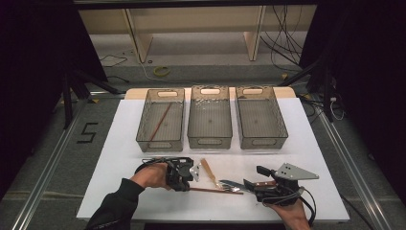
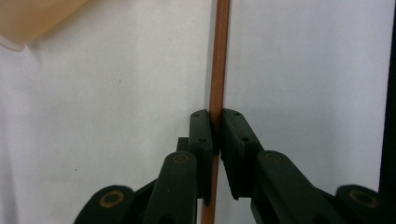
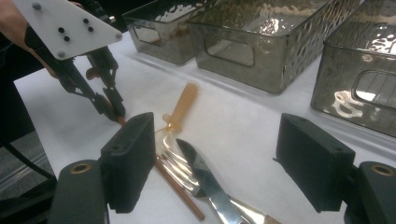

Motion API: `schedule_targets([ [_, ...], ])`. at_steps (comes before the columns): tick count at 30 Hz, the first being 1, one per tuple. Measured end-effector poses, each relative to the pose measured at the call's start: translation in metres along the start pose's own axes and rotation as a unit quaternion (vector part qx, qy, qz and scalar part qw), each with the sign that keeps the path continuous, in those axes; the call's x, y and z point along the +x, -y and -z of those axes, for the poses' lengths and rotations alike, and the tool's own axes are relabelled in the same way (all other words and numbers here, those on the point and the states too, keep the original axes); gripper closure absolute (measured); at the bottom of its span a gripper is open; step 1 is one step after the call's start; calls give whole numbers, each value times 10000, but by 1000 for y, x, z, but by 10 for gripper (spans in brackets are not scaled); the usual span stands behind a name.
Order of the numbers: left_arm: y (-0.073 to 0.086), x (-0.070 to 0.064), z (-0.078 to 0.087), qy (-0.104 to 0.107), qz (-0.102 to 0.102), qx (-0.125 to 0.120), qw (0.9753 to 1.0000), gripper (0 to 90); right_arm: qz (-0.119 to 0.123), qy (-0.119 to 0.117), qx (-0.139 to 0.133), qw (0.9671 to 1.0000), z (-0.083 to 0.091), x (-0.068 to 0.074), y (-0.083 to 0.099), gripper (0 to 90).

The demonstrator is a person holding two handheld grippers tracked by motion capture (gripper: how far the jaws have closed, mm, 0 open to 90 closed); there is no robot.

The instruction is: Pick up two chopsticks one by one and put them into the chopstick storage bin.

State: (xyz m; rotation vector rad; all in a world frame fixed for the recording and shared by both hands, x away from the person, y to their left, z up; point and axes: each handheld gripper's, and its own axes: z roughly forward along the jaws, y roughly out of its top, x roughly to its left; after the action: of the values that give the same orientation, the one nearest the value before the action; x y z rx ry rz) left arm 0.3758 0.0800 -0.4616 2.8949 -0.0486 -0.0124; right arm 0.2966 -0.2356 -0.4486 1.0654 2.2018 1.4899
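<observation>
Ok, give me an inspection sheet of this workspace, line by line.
Surface: white table, flat and bare at its edges.
Job's things: brown chopstick lying on it; another chopstick in the left bin.
Clutter: fork and knife beside it; two more bins behind.
Grippers: left gripper shut on the chopstick; right gripper open over the knife.
Cables: black cable trails from the right gripper.
Surroundings: floor cables, shelving behind.

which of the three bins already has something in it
The left bin: a brown chopstick lies in it. The middle bin and right bin are empty.
</observation>
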Motion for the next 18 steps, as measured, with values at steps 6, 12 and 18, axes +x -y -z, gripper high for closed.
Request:
schedule_targets([
  [6, -1, -3, 0, 51, -62, 26, 10000, 832, 4, 2, -2, 10000, 0, 0, 0, 292],
  [12, -1, -7, 2, 105, -149, -34, 9998, 833, 9, 11, -5, 10000, 0, 0, 0, 292],
  [18, -3, -11, 10, 143, -221, -232, 9994, 834, 22, 14, -10, 10000, 0, 0, 0, 292],
])
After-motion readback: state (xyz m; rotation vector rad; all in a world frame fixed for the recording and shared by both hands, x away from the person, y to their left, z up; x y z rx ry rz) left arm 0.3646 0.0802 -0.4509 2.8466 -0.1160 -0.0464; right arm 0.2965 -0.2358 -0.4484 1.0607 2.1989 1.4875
